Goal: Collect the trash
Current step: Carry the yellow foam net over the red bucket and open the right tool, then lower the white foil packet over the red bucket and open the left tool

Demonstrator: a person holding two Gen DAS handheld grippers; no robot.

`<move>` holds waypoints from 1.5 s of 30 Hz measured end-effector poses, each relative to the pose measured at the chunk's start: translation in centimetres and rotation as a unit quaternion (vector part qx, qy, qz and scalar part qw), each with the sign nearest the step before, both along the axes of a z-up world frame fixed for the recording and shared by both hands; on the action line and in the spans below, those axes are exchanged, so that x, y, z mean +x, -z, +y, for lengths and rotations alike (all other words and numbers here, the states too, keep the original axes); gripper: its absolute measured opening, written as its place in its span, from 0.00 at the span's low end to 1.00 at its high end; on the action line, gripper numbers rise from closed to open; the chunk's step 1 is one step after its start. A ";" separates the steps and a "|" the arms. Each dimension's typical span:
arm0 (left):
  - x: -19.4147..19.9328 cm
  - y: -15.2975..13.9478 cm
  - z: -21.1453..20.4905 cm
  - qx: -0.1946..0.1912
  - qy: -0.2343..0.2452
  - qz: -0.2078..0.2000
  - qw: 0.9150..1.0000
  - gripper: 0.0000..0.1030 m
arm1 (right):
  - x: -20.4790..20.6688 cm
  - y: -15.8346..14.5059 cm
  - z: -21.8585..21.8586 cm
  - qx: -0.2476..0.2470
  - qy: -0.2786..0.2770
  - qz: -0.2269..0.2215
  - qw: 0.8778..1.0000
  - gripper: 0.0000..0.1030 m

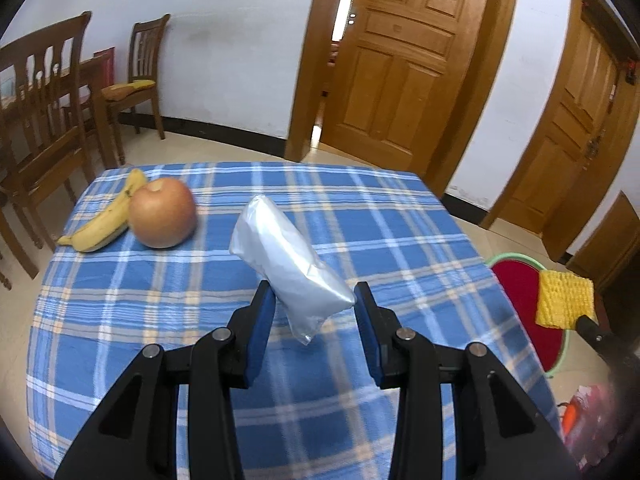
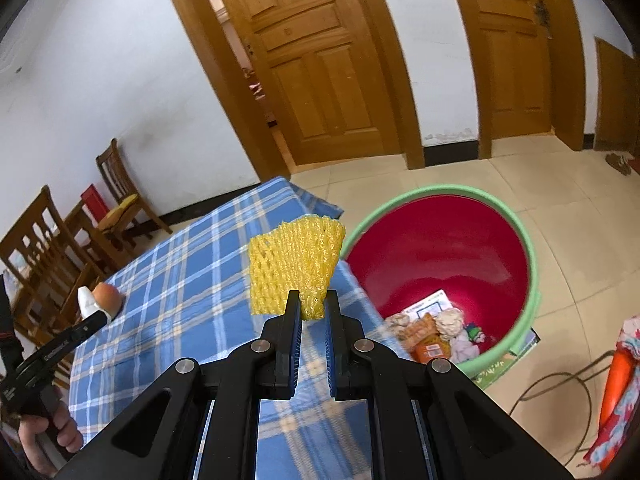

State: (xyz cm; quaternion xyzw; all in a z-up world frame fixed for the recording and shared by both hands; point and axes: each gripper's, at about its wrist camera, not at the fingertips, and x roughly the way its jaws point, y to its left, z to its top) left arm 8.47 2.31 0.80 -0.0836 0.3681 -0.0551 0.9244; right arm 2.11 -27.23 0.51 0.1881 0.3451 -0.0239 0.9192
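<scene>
A silver foil wrapper point(image 1: 286, 264) stands between the fingers of my left gripper point(image 1: 314, 296), raised off the blue plaid tablecloth point(image 1: 392, 232); the jaws touch its sides. It shows as a white tip in the right wrist view point(image 2: 86, 300). My right gripper point(image 2: 312, 304) is shut on a yellow foam fruit net point(image 2: 294, 264), held over the table's right edge beside the red bin with a green rim point(image 2: 440, 192). The net also shows in the left wrist view point(image 1: 564, 300), in front of the bin point(image 1: 520, 292).
A banana point(image 1: 108, 220) and an apple point(image 1: 163, 214) lie at the table's far left. The bin holds several bits of trash point(image 2: 436, 332). Wooden chairs point(image 1: 40, 120) stand left; doors point(image 1: 400, 60) behind. A cable point(image 2: 560, 396) lies on the floor.
</scene>
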 end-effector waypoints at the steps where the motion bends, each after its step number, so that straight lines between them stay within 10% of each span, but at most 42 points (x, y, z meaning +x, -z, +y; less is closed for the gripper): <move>1: -0.1 -0.1 -0.4 0.000 0.005 -0.001 1.000 0.39 | -0.2 0.1 -0.3 0.001 0.003 0.000 1.000 0.10; 26: -1.3 -0.7 -12.0 0.002 0.146 0.002 0.989 0.39 | -2.0 4.1 -8.1 0.033 0.083 0.035 0.995 0.13; 45: -1.2 -0.4 -20.6 0.000 0.242 -0.006 0.970 0.39 | -3.1 4.6 -11.5 0.051 0.087 0.032 0.994 0.34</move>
